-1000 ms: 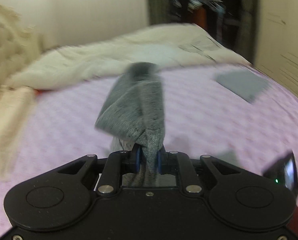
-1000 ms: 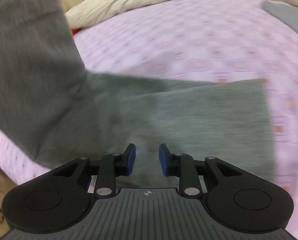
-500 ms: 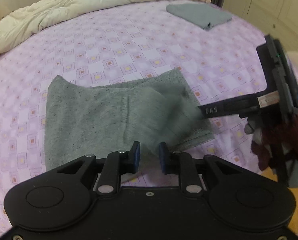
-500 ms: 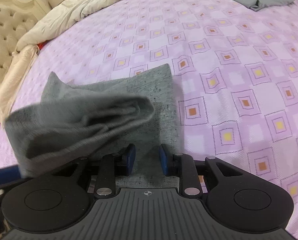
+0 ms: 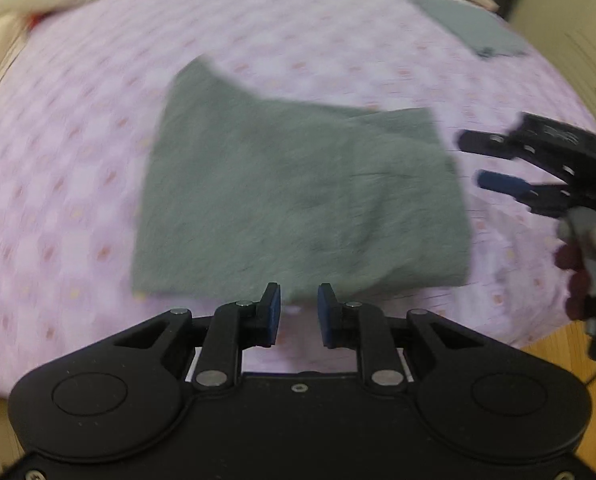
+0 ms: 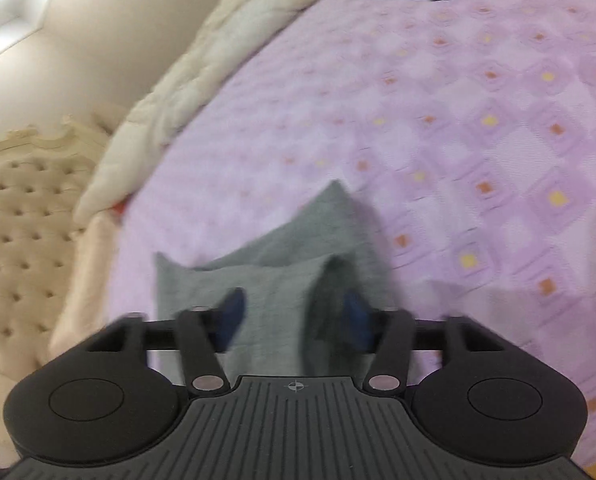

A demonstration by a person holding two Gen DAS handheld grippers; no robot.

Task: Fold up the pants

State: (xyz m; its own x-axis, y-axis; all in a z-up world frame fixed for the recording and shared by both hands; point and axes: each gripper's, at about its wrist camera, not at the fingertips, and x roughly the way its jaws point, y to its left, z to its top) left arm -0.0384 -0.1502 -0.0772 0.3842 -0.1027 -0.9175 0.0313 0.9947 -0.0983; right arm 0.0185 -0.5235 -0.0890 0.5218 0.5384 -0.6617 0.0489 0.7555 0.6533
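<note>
lying folded on the purple patterned bed [image 5: 78,128], the grey pants [image 5: 298,192] are seen as a rough rectangle with one far corner sticking up. the left claw [image 5: 298,314] is held just above the near edge of the pants, its blue pads partly apart with nothing between them — no cloth is gripped. the right claw [image 5: 474,162] is seen from the left wrist view just off the right edge of the pants, its two fingers spread. in the right wrist view the right claw [image 6: 294,314] is blurred and its jaws are opening; the pants [image 6: 266,280] lie below and between the pads, but no pressing on the cloth can be made out. a second grey garment [image 5: 470,26] lies well apart at the far side of the bed, near a cream quilt [image 6: 226,60]. a tufted cream headboard [image 6: 22,204] is seen at the left.
</note>
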